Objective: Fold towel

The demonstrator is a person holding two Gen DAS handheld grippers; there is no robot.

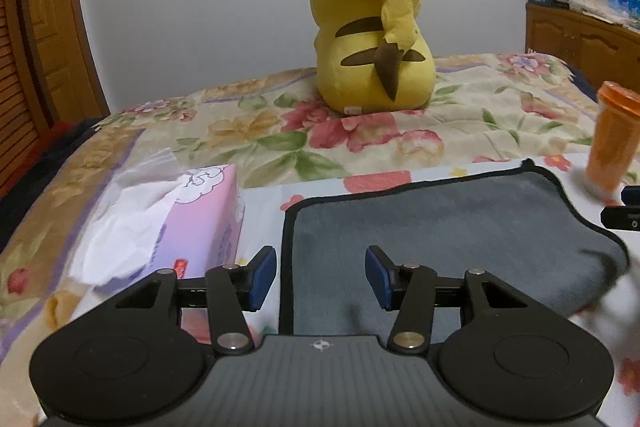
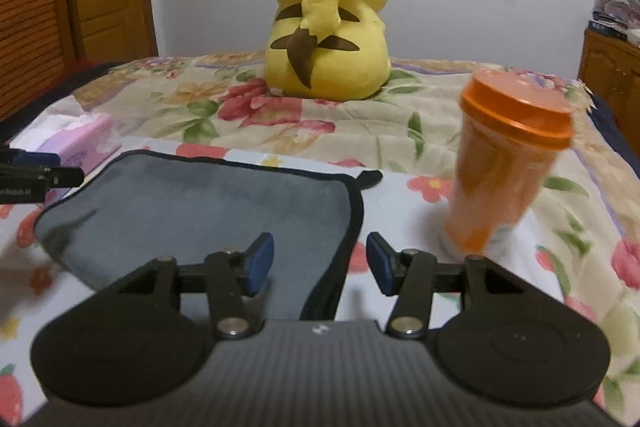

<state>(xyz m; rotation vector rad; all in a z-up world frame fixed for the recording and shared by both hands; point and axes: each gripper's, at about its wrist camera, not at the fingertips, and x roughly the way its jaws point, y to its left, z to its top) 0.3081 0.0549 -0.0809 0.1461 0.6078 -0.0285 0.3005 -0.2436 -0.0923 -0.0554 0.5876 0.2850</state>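
Note:
A grey towel (image 1: 440,223) with black trim lies on the flowered bedspread; it looks folded over, with a doubled edge near me. It also shows in the right wrist view (image 2: 208,211). My left gripper (image 1: 322,277) is open and empty, straddling the towel's left edge. My right gripper (image 2: 320,263) is open and empty, straddling the towel's right edge. The left gripper's tip (image 2: 40,175) shows at the left edge of the right wrist view, and the right gripper's tip (image 1: 624,217) at the right edge of the left wrist view.
A pink tissue box (image 1: 188,219) stands just left of the towel. An orange lidded cup (image 2: 504,167) stands right of it. A large yellow plush toy (image 1: 372,19) sits further back on the bed (image 1: 240,131). Wooden furniture (image 1: 580,39) lies beyond.

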